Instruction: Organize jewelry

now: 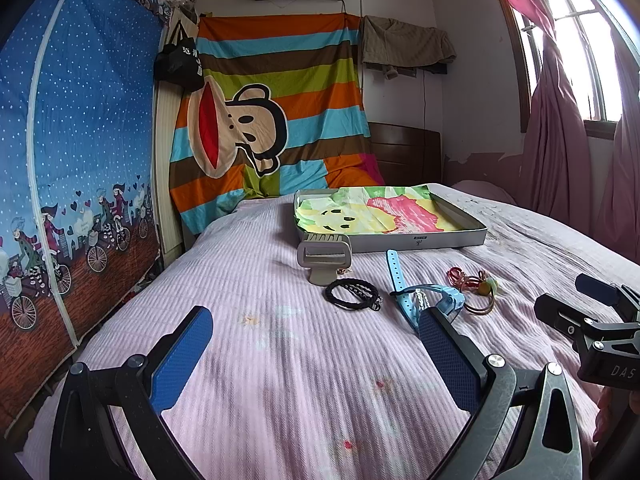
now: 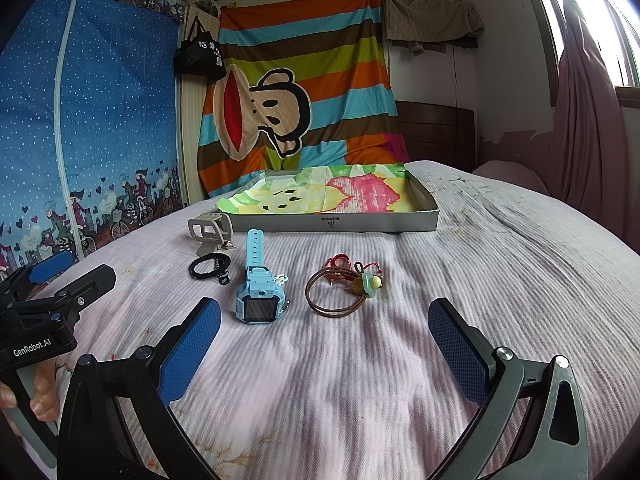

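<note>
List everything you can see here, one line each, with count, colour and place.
box: 1, grey, far on the bed, lined with a colourful cloth
watch: 1, light blue, on the bed, centre
black bracelet: 1, black, left of the watch
clip: 1, beige, beyond the black bracelet, by the box's left corner
bangles: brown rings, count unclear, right of the watch
red cord: 1, red with a green and yellow charm, lying against the bangles
bed: 1, pink ribbed cover
striped sheet: 1, monkey print, hung on the far wall
left gripper: 1, black with blue pads, open, over the bed
right gripper: 1, black with blue pads, open, over the bed
</note>
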Available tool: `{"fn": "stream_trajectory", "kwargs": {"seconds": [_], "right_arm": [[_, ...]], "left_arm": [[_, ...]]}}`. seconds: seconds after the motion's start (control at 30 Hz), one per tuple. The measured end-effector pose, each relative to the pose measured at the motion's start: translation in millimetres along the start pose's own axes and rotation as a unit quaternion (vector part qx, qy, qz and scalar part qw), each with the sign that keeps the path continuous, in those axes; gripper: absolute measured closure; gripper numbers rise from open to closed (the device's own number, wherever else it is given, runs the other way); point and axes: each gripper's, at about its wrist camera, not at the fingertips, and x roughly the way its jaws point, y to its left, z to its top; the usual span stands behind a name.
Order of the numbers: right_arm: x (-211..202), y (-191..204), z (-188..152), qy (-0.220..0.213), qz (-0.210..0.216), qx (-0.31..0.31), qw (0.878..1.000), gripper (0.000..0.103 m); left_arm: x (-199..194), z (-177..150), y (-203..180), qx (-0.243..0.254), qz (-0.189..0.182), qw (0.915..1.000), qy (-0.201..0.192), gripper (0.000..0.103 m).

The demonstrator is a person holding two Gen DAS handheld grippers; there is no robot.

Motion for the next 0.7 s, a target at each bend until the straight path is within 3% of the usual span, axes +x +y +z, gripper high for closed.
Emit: {"fn": "stream_trajectory", "kwargs": {"seconds": [0.7], "right_arm": [[3, -5, 2, 0.007, 0.004, 0.007, 1.000, 0.001]], "left_arm": [[-5, 12, -1, -0.003, -0.013, 0.9999, 0.009, 0.000]]}}
